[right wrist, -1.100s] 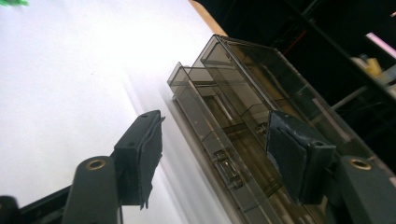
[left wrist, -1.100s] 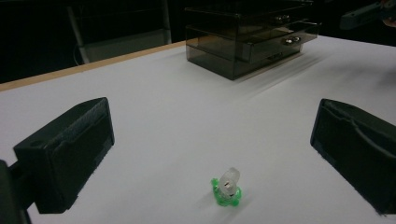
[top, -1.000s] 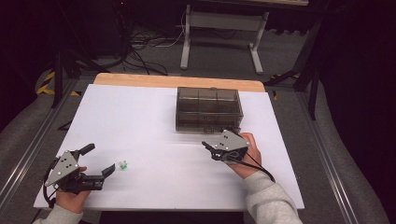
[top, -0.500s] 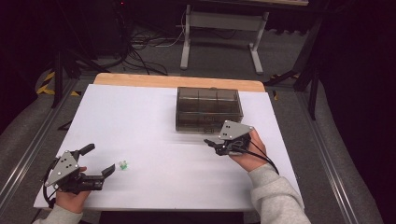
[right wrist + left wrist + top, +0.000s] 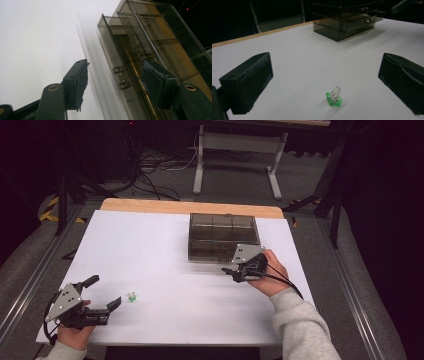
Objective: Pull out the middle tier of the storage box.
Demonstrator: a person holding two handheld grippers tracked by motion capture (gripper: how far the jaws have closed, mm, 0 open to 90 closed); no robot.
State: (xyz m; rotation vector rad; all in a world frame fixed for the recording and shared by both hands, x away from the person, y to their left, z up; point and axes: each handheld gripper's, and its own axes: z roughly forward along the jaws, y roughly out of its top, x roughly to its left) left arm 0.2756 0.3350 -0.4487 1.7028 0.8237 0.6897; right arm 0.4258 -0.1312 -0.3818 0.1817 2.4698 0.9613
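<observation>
The right tongs (image 5: pixel 113 85), jaws apart, straddle a drawer handle (image 5: pixel 119 78) of the smoky drawer box (image 5: pixel 222 237): opening step, closing comes next. Left tongs (image 5: pixel 324 82) gape around the green-and-clear trinket (image 5: pixel 334 96) on the worktop (image 5: pixel 165 250).

It looks like a lab or test room set up for recording, not a home. A white-topped table (image 5: pixel 165 245) with a wooden far edge stands on grey carpet. Cables (image 5: pixel 155 165) lie tangled at the upper left, a metal bench frame (image 5: pixel 235 155) stands top centre, and the surroundings are dark.
</observation>
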